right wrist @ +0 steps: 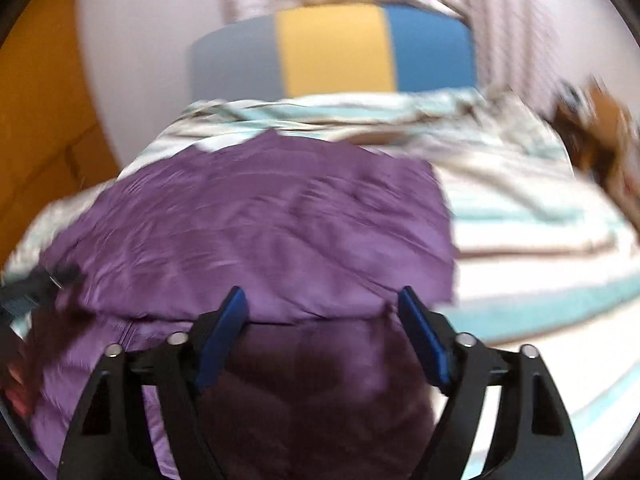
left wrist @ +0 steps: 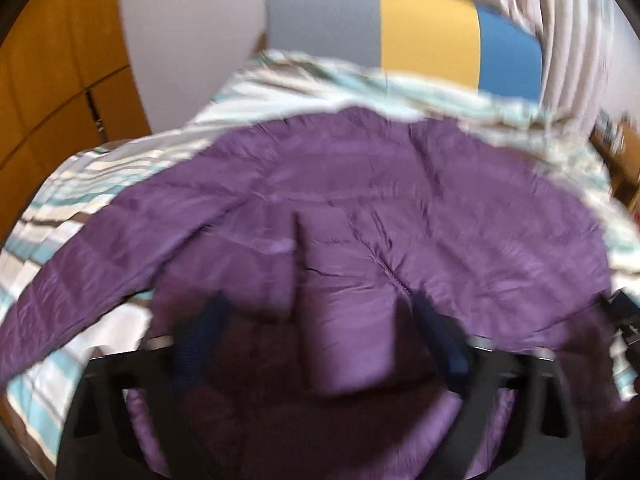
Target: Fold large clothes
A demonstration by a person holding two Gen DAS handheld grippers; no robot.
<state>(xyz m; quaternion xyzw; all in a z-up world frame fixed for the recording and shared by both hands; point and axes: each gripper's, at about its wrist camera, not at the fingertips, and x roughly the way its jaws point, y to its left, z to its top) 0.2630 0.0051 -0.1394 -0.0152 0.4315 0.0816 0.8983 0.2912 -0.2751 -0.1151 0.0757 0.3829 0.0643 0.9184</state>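
The bed (left wrist: 92, 184) fills both views, covered by a striped quilt (right wrist: 532, 240) in white, teal and brown. At its far end stands a headboard (left wrist: 420, 36) in grey, yellow and blue panels, with a pale curtain (left wrist: 560, 20) behind it and a wooden wardrobe (left wrist: 48, 80) at the left.

The purple jacket (left wrist: 380, 200) lies spread on the quilt, on the near part of the bed. In the left wrist view one sleeve (left wrist: 80, 280) stretches out to the left across the stripes, and a zip line runs down the middle of the body. In the right wrist view the jacket's right edge ends well short of the bed's right side.

The left claw (left wrist: 320, 320) hangs over the near part of the jacket, its blue fingers (left wrist: 444, 336) spread wide with a fold of purple cloth between them; the blur hides whether they touch it. The right claw (right wrist: 322, 316) is likewise wide apart above the jacket's near edge, gripping nothing.
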